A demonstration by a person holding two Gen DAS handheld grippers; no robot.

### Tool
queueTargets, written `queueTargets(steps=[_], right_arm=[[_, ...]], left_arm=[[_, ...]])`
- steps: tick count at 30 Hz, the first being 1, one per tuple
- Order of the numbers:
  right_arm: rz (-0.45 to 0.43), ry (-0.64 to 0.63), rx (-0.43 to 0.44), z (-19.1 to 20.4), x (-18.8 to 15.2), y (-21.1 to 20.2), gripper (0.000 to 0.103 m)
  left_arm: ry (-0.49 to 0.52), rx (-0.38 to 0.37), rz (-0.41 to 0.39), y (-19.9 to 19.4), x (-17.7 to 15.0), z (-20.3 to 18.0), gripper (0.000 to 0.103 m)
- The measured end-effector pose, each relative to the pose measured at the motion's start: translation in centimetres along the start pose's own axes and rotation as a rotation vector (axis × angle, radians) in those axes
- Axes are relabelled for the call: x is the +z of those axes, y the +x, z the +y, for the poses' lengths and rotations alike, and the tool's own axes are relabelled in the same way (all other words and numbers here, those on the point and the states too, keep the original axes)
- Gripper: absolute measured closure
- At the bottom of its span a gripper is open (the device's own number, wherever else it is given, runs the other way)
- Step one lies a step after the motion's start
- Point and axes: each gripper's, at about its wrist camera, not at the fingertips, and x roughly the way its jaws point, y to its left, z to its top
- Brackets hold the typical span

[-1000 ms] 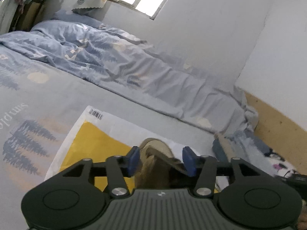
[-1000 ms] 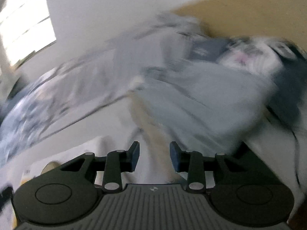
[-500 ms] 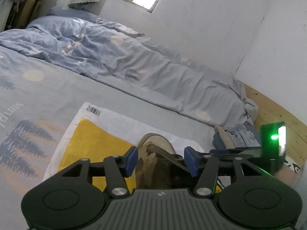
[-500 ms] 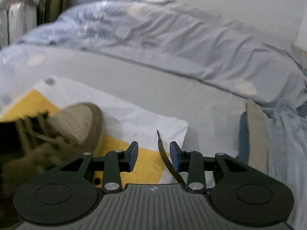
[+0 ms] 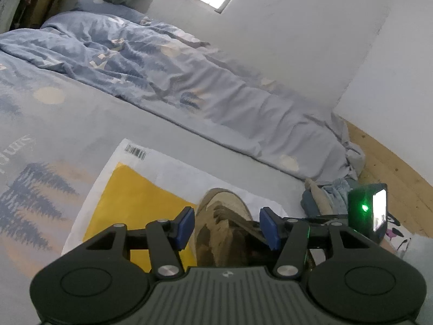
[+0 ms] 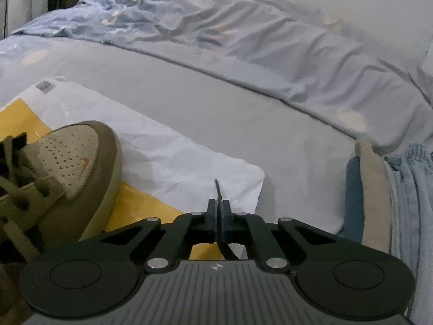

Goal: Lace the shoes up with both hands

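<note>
An olive and tan suede shoe (image 5: 222,216) stands on a white and yellow mailer bag (image 5: 140,189), toe pointing away. My left gripper (image 5: 227,226) hovers over the shoe's tongue. Its blue pads (image 5: 185,226) stand apart on either side, and I see no contact with the shoe. In the right wrist view the shoe's toe (image 6: 73,154) is at the left. My right gripper (image 6: 218,211) is just right of the toe, over the bag (image 6: 189,162). It is shut on a thin dark lace (image 6: 217,189), whose tip sticks up past the pads.
A bedsheet (image 6: 230,108) lies under the bag, with a rumpled blue duvet (image 5: 162,67) behind. Folded jeans and clothes (image 6: 379,189) are piled at the right. A wooden board (image 5: 392,168) and white walls close the far side. The right gripper's green-lit unit (image 5: 365,208) shows beside the left gripper.
My right gripper swung from the clothes pile to beside the shoe's toe, then its jaws closed on the lace. The left gripper stayed over the shoe.
</note>
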Motion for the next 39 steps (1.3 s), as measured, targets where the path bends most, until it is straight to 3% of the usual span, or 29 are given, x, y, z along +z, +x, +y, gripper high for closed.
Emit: queueTargets(steps=[7,12,15,18,21,24,34,37,39], right_arm=[[-0.249,0.037,0.02,3.0,-0.5,-9.0,0.102],[-0.447,0.115,0.129,6.4,-2.2,-15.5,0.102],[-0.53,0.112,0.166,8.2,-3.3,-17.4,0.102],[-0.551,0.086,0.231,9.2,-3.7,-18.0,0.102],[-0.566,0.078,0.25,9.5,-3.7,-18.4,0.102],[-0.582,0.08,0.25,9.4,-3.7,-18.7,0.102],[-0.551,0.049,0.29,9.4,-4.3,-18.8,0.102],[-0.549,0.05,0.29,9.2,-4.4,-18.9,0.102],[-0.547,0.052,0.291,9.2,-4.4,-19.0,0.102]], left_arm=[[-0.216,-0.236,-0.014,-0.5,1.0,2.3,0.051],[-0.311,-0.42,-0.057,-1.2,1.3,3.1,0.051],[-0.42,-0.541,-0.052,-0.9,1.0,4.1,0.051],[-0.547,-0.628,-0.05,-0.4,0.4,5.3,0.051],[-0.626,-0.656,-0.038,0.3,0.1,6.2,0.053],[-0.639,-0.65,-0.02,0.7,-0.3,6.5,0.054],[-0.625,-0.638,-0.008,1.2,-0.8,6.2,0.094],[-0.61,-0.631,-0.012,0.7,-0.8,6.1,0.103],[-0.595,-0.623,-0.018,0.6,-0.7,5.9,0.103]])
